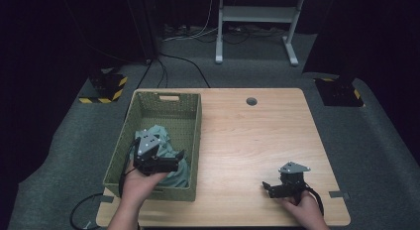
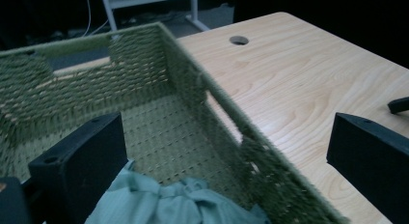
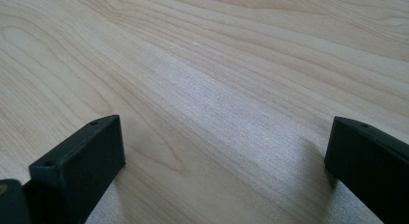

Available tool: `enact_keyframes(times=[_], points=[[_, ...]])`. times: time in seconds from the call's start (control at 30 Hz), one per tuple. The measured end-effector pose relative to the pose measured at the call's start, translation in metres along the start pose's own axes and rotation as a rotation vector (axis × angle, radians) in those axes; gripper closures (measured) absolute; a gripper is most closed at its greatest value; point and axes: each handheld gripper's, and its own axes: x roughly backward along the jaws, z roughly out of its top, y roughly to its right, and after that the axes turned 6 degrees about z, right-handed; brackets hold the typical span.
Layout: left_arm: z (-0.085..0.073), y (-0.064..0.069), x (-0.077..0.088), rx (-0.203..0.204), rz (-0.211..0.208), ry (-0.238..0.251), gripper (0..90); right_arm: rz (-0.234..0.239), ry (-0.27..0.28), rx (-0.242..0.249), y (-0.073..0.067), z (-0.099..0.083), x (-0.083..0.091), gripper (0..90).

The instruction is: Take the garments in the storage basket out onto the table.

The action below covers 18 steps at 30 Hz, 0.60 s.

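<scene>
High view: one woven green basket (image 1: 148, 141) sits at the desk's (image 1: 247, 136) left edge, one pale green cloth (image 1: 166, 150) bunched at its near end. My left gripper (image 1: 179, 158) hangs over that cloth; my right gripper (image 1: 266, 186) rests near the desk's front right corner. Left gripper view alone shows the basket's bare woven floor, the cloth (image 2: 169, 202) beneath my wide-open, empty jaws, which straddle the basket's (image 2: 193, 89) right wall. Right gripper view shows bare wood grain (image 3: 217, 79) between jaws spread wide, holding nothing.
</scene>
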Motion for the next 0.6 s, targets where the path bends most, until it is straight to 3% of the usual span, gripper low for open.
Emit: enact_keyframes(times=[0.23,0.4,0.6], points=[[-0.001,-0.024,-0.007,0.010,0.072,-0.068,0.3,0.005,0.000,0.004,0.000,0.000,0.000,0.0],[-0.007,-0.043,-0.016,0.069,0.106,-0.126,0.3,0.011,-0.003,0.011,0.000,0.000,0.000,0.0],[-0.014,-0.056,-0.026,0.088,0.112,-0.206,0.3,0.011,-0.002,0.011,0.000,0.000,0.000,0.0]])
